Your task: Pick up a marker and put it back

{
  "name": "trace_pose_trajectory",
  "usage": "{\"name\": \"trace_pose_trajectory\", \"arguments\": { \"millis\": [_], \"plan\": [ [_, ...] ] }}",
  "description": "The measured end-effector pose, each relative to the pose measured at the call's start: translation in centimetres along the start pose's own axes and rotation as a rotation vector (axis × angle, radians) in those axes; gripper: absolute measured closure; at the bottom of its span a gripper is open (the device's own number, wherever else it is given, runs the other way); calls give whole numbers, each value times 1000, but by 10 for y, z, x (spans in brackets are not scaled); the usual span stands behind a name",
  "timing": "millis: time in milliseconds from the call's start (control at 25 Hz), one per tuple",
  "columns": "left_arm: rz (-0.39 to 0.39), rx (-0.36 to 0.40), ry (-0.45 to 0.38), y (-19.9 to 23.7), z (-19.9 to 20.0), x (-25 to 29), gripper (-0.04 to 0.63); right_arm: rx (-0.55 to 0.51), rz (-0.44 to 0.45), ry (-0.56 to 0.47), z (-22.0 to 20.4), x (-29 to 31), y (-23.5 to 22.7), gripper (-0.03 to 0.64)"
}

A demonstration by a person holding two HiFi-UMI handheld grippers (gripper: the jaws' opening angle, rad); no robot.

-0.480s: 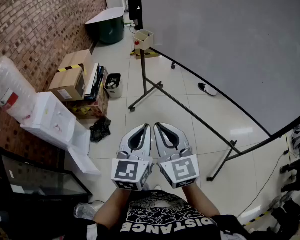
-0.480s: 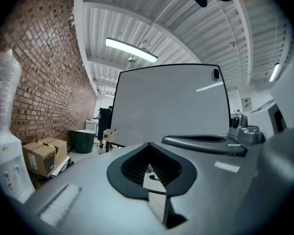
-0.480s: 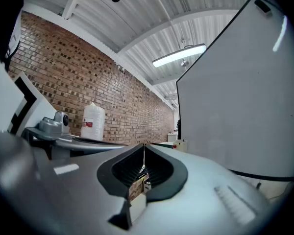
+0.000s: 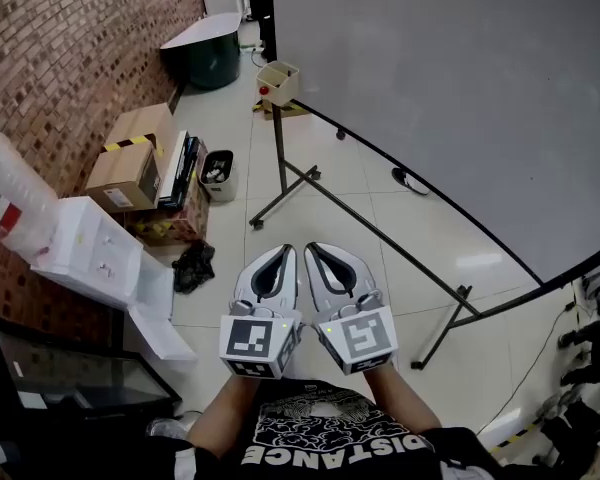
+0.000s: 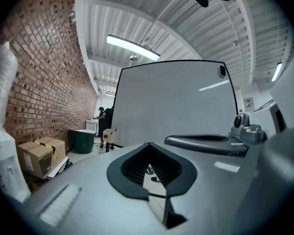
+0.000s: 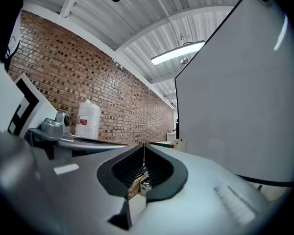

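Observation:
No marker shows clearly in any view. A small cream box (image 4: 280,81) with a red item in it hangs at the far end of the big whiteboard (image 4: 450,98), and it also appears in the left gripper view as the cream box (image 5: 108,134). My left gripper (image 4: 284,252) and right gripper (image 4: 316,249) are held side by side close to my chest, well short of the board. In the left gripper view the left gripper (image 5: 149,144) has its tips meeting with nothing between them. The right gripper (image 6: 144,145) looks the same.
The whiteboard's black stand legs (image 4: 280,193) cross the tiled floor ahead. Cardboard boxes (image 4: 130,163), white foam boxes (image 4: 90,253), a small bin (image 4: 216,173) and a dark monitor (image 4: 70,373) line the brick wall on the left. A shoe (image 4: 412,180) lies under the board.
The head view has shifted a little, so the floor items sit slightly further left. Both grippers stay together in the same place, still shut.

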State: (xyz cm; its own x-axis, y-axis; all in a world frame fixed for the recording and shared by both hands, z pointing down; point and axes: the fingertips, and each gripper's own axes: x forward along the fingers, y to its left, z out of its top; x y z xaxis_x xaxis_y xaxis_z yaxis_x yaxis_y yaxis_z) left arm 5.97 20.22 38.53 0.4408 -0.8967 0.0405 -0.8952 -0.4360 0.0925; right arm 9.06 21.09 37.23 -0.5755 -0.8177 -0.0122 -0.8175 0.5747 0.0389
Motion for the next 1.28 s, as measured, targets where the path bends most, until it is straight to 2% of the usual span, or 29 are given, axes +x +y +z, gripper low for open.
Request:
{"name": "trace_pose_trajectory", "arguments": {
  "millis": [400, 920, 1280],
  "plan": [
    [-7, -13, -10, 59, 10, 67, 589, -4, -15, 12, -3, 78, -29, 614],
    [-71, -22, 22, 138, 28, 160, 589, -15, -65, 36, 2, 196, -69, 614],
    [-105, -25, 19, 182, 32, 196, 589, -27, -90, 47, 0, 254, -78, 614]
  ]
}}
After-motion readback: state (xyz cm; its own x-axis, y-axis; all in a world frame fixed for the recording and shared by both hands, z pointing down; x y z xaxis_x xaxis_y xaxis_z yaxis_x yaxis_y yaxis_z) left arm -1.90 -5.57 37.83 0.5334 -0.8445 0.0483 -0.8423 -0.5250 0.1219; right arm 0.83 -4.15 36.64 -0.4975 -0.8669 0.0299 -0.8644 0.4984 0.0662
